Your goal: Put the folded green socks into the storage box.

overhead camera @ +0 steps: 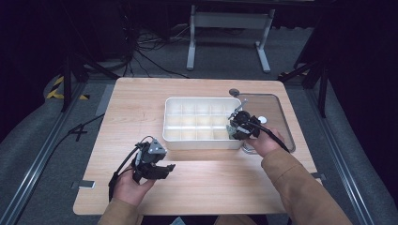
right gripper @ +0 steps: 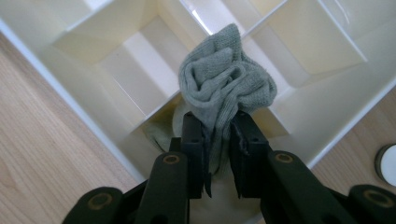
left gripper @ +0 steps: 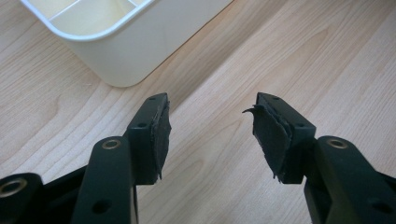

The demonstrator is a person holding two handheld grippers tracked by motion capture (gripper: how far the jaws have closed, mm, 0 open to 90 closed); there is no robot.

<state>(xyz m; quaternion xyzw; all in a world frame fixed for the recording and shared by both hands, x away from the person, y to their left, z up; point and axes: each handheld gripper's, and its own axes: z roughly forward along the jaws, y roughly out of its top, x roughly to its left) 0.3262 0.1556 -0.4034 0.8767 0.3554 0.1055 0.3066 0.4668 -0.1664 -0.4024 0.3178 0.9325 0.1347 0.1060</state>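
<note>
Closest to the lens in the right gripper view, the right tool [right gripper: 217,140] has its jaws clamped on a bunched grey sock [right gripper: 224,81], held just above the white divided box [right gripper: 60,88], over a cell at the box's near right corner as the high view shows it. The sock's crumpled head bulges wider than the pinch and seems to overhang a divider; if let go from here it could, I judge, catch on that thin wall and straddle two cells, or spring back up out of the compartment. The grip takes only a fold of fabric, so a quick move might let it slip out early.

Over the bare wooden surface [overhead camera: 211,183], the left tool [overhead camera: 162,168] hangs with its jaws apart, holding nothing, near the box's front left corner, so nothing steadies the box; a push on a divider could slide it. A clear lid [overhead camera: 274,110] lies just right of the box under the right hand, with a small round white object [overhead camera: 263,120] on it, crowding any move to that side.
</note>
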